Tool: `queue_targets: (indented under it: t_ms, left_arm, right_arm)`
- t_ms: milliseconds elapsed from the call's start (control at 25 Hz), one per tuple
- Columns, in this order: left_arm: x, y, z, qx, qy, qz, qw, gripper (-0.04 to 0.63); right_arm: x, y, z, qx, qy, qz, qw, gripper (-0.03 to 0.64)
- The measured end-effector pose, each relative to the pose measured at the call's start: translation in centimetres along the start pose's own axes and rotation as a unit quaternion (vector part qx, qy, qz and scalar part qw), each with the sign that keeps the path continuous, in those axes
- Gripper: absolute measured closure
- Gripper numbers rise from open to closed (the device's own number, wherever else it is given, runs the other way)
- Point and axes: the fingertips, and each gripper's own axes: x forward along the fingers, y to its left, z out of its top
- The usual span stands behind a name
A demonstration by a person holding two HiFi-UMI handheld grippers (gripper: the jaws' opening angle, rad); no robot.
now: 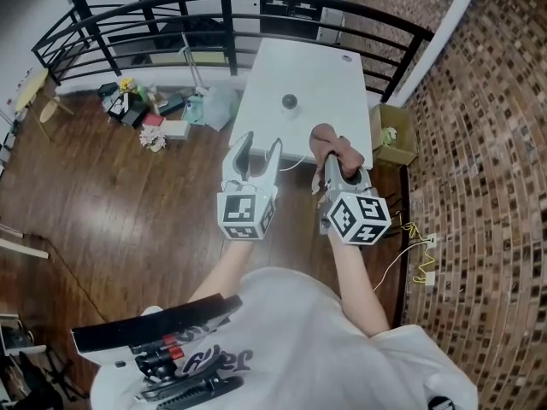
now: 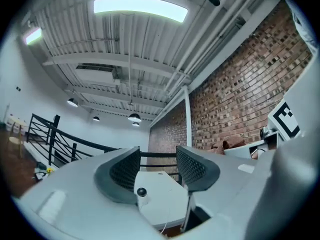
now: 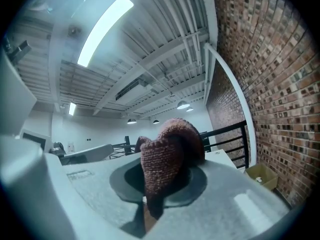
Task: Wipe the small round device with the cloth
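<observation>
Out on the white table (image 1: 329, 54), well ahead of both grippers, sits the small round device (image 1: 290, 102), dark, alone on the bare top, nothing touching it. The left gripper (image 1: 259, 143) is empty, with its jaws standing apart and the device framed far beyond the gap. The right gripper (image 1: 340, 167) is clamped on the cloth (image 1: 336, 148), a reddish-brown knit bunched and flopping over the pads (soft, limp stuff, easy to hold). The device looks small, hard and light, so my call is that it skids on that smooth top under a wipe. Best to pinch it low at the sides with the free claw. Mind the thin white cable (image 1: 295, 164) at the near edge; whether it runs to the device I cannot tell. Around the table are dark wood floor (image 1: 128, 203), black railing (image 1: 222, 7) and a brick wall (image 1: 487, 143) on the right.
</observation>
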Motion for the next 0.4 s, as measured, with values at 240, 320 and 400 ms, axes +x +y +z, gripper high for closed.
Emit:
queue_targets:
  t_ms: [240, 320, 400]
  left_arm:
    - [-0.1, -0.1, 0.0, -0.006, 0.003, -0.002, 1.0000, 0.362]
    - [-0.2, 0.1, -0.4, -0.010, 0.010, 0.000, 0.9999, 0.362]
    - [-0.2, 0.1, -0.6, -0.011, 0.014, 0.002, 0.9998, 0.362]
  right_arm:
    - [-0.1, 0.0, -0.8, 0.005, 0.006, -0.001, 1.000, 0.591]
    - [-0.1, 0.1, -0.9, 0.005, 0.007, 0.000, 1.000, 0.591]
    - [0.0, 0.0, -0.9, 0.005, 0.007, 0.001, 1.000, 0.591]
